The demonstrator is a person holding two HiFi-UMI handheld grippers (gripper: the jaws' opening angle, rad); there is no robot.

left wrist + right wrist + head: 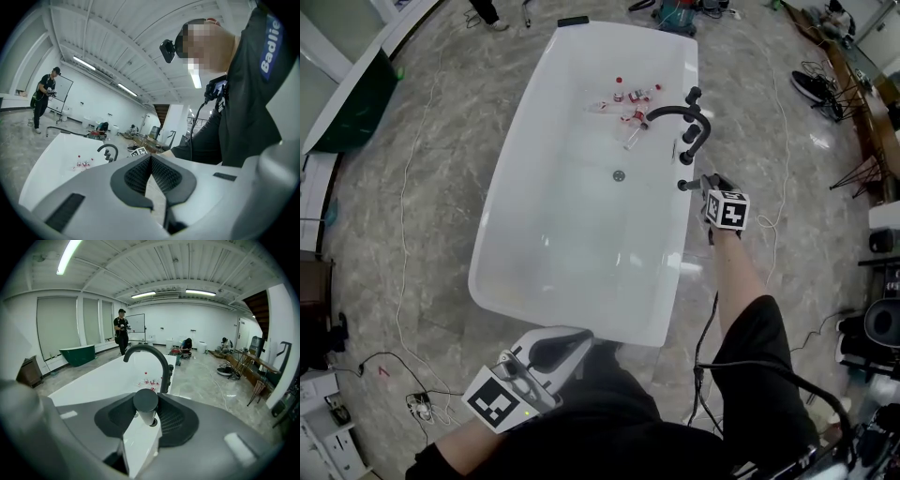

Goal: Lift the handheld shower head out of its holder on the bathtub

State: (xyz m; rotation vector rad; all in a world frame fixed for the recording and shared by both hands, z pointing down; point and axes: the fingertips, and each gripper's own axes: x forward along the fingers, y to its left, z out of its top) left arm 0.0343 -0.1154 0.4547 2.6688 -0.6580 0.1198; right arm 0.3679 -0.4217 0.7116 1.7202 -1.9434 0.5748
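- Between the dark pads of the right gripper (pixel 699 185) stands the slim grey, dark-capped handheld shower head (pixel 146 405). It is pinched just under the cap, a grip that looks suited to a straight upward pull.
- Its long axis runs upright, cap uppermost. The lower end meets the round holder (pixel 151 422) in the rim of the white bathtub (pixel 89 385), directly below the jaws.
- The left gripper (pixel 150 159), pressed together and empty, hangs well back from it.
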